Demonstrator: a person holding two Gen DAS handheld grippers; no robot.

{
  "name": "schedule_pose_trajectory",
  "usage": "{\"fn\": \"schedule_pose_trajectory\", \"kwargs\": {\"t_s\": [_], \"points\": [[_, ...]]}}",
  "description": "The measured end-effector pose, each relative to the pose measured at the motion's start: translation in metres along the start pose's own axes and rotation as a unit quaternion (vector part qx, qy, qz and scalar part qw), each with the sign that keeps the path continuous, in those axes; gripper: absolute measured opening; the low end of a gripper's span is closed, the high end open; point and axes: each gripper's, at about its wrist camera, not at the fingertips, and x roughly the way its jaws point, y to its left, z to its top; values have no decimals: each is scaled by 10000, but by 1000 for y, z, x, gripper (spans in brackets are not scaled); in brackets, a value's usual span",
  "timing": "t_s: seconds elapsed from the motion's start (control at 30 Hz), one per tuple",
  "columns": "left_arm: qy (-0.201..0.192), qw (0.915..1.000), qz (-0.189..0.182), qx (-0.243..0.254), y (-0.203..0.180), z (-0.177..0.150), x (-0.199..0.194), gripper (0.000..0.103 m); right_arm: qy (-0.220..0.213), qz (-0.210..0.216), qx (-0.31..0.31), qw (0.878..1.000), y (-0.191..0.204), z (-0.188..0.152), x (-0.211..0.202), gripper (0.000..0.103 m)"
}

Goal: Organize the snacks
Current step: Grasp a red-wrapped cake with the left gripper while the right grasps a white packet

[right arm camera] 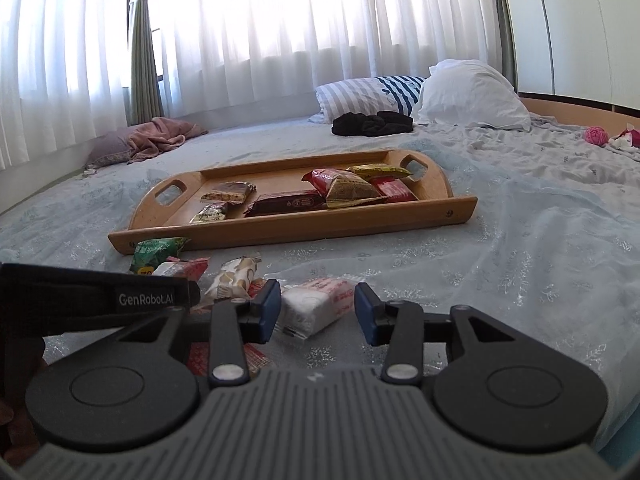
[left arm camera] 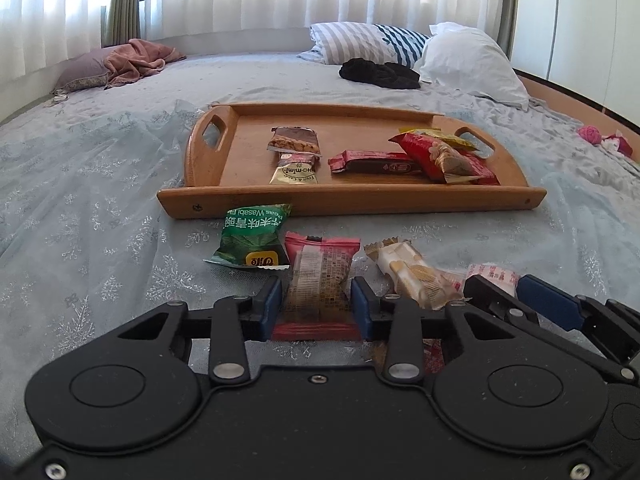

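A wooden tray (left arm camera: 360,200) lies on the bed and holds several snack packs; it also shows in the right wrist view (right arm camera: 304,226). In front of it lie a green wasabi-peas pack (left arm camera: 250,236), a pink pack (left arm camera: 318,276), a cream-and-yellow pack (left arm camera: 412,272) and a white-and-red pack (right arm camera: 320,306). My left gripper (left arm camera: 318,304) is shut on the pink pack, low on the bedspread. My right gripper (right arm camera: 316,310) is open with its pads on either side of the white-and-red pack; the left pad touches it, the right stands apart.
Pillows (left arm camera: 472,60) and a black garment (left arm camera: 380,74) lie at the head of the bed. A pink cloth (left arm camera: 136,60) lies far left. A pink yarn ball (right arm camera: 596,135) is at far right. Curtains cover the window behind.
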Motion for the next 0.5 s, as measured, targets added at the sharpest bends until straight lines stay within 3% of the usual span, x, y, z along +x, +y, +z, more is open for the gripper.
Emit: {"fn": "schedule_pose_trajectory", "kwargs": {"t_s": [0.23, 0.3, 0.5], "points": [[4, 10000, -20, -16, 0, 1, -4, 35, 52, 57, -111, 9999, -1, 2, 3, 43], [-18, 10000, -37, -52, 1, 1, -9, 35, 50, 133, -129, 9998, -1, 2, 0, 33], [-112, 9999, -73, -39, 4, 1, -23, 33, -55, 180, -342, 9992, 0, 0, -12, 32]]}}
